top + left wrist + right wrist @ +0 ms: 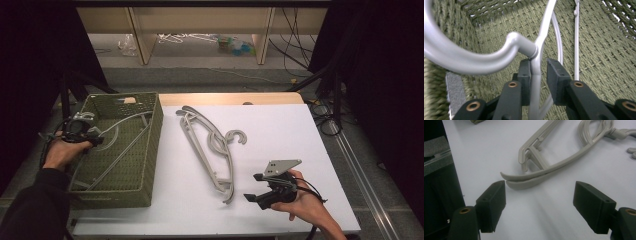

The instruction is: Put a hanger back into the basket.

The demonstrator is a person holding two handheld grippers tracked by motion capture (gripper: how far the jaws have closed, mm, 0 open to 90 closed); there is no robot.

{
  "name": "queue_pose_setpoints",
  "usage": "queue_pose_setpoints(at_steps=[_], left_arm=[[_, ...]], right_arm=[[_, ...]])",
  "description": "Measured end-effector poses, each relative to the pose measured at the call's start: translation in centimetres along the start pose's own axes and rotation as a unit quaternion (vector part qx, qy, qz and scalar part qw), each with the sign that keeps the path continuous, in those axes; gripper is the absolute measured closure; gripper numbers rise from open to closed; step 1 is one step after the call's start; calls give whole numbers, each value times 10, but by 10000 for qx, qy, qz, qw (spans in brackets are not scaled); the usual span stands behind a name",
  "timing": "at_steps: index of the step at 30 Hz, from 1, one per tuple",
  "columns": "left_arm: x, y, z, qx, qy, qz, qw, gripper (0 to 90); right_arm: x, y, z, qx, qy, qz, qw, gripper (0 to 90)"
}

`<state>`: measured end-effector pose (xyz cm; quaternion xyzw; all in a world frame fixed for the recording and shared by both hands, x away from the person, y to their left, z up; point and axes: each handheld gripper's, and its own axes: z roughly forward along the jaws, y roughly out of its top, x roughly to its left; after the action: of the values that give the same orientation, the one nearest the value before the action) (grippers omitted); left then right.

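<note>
A grey plastic hanger (122, 145) lies slanted inside the green woven basket (156, 145) at the table's left. My left gripper (96, 139) reaches into the basket from its left rim. In the left gripper view the hanger's neck (535, 75) stands between the jaws just below the hook (486, 62). It touches the left pad (525, 80), a gap separates it from the right pad, and the gripper (539, 65) is open. Two stacked grey hangers (210, 147) lie on the white table. My right gripper (254, 187) hovers open just short of their near ends (524, 181), nothing between its jaws (541, 192).
The white tabletop (280, 130) has free room right of the hangers. Behind the table stand wooden shelf legs (140, 35), with clutter on the floor. Cables (325, 115) and dark stands flank the table's right and left sides.
</note>
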<state>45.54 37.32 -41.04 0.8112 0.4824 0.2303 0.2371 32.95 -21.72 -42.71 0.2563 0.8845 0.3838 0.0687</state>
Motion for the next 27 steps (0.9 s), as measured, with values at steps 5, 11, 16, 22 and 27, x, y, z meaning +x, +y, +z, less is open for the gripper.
queue_pose_setpoints(at_steps=[5,11,16,22,27], left_arm=[[-2,1,-7,-63,144,-130,9998,590],[-15,1,-29,-473,244,-841,9950,425],[-33,4,-57,-925,55,-899,9916,335],[-87,-2,-93,-1705,-317,-650,9827,289],[-126,-9,-95,-2059,-793,-412,9745,249]], right_arm=[[-1,0,0,-42,-136,108,9998,205],[-1,0,1,-83,-133,87,9998,197],[-2,0,3,-177,-228,118,9995,198],[-3,0,4,-469,-455,337,9973,198],[-3,-1,6,-661,-580,527,9947,198]])
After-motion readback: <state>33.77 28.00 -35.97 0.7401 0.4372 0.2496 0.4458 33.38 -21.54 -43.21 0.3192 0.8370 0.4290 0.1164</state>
